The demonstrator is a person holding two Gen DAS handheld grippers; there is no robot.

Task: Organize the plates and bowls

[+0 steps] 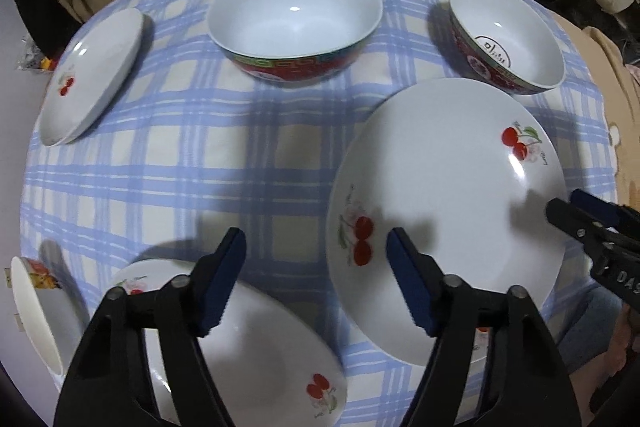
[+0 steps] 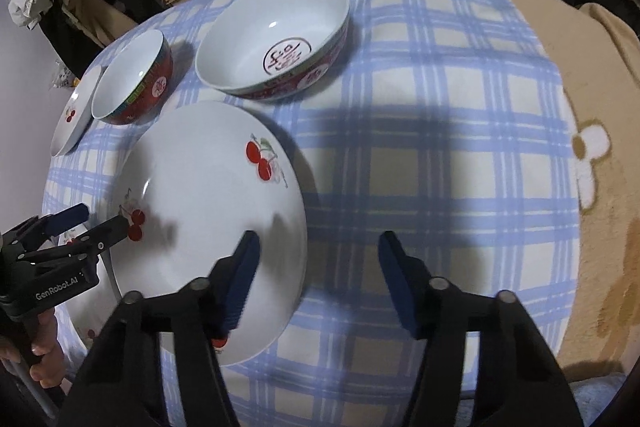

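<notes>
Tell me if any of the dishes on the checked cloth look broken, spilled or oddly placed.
Nothing looks broken or spilled. The dishes are just scattered: the cherry plates lie apart, unstacked, and the two red-patterned bowls stand upright and empty. Both the left gripper and right gripper are open, holding nothing.

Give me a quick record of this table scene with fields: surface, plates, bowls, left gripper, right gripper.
surface: blue plaid cloth
plates: large cherry plate in the middle; near cherry plate under the left gripper; far cherry plate at the left edge
bowls: large red bowl, small red bowl, both upright and empty
left gripper: open, holding nothing
right gripper: open, over the large plate's right rim
</notes>
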